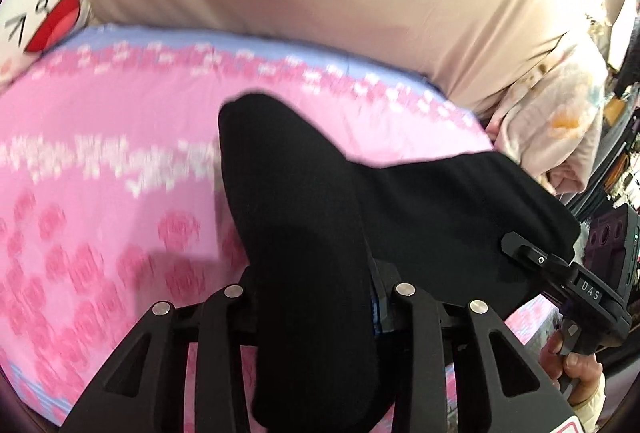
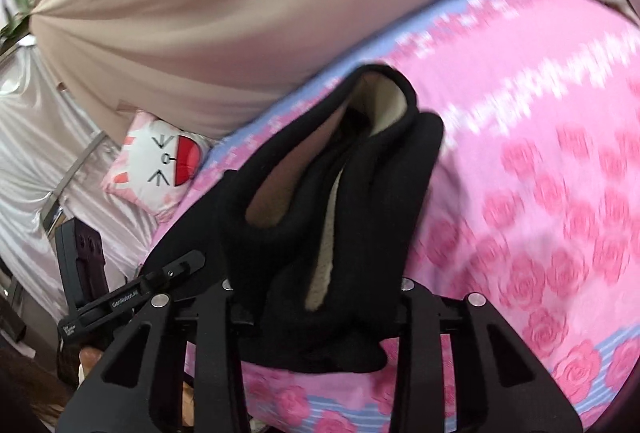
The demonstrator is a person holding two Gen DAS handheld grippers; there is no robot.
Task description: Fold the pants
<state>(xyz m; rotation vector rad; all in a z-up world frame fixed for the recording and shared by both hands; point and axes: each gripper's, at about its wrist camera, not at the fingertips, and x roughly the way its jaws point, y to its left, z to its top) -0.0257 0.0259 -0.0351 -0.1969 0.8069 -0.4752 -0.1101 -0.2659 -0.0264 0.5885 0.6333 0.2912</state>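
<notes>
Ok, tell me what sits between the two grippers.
A stretch of the black pants spans from the left gripper to the right gripper, seen in the left wrist view.

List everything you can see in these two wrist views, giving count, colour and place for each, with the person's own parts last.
pants: one pair, black with cream fleecy lining, lifted over the bed, bunched in both claws.
bedsheet: one, pink with rose print and blue striped border, spread beneath the pants.
cushion: one, white and pink with a cartoon face, at the bed's far edge.
curtain: beige, behind the bed.
left claw: one, black, shut on the pants.
right claw: one, black, shut on the pants.
hand: one, holding the right claw's handle.
</notes>
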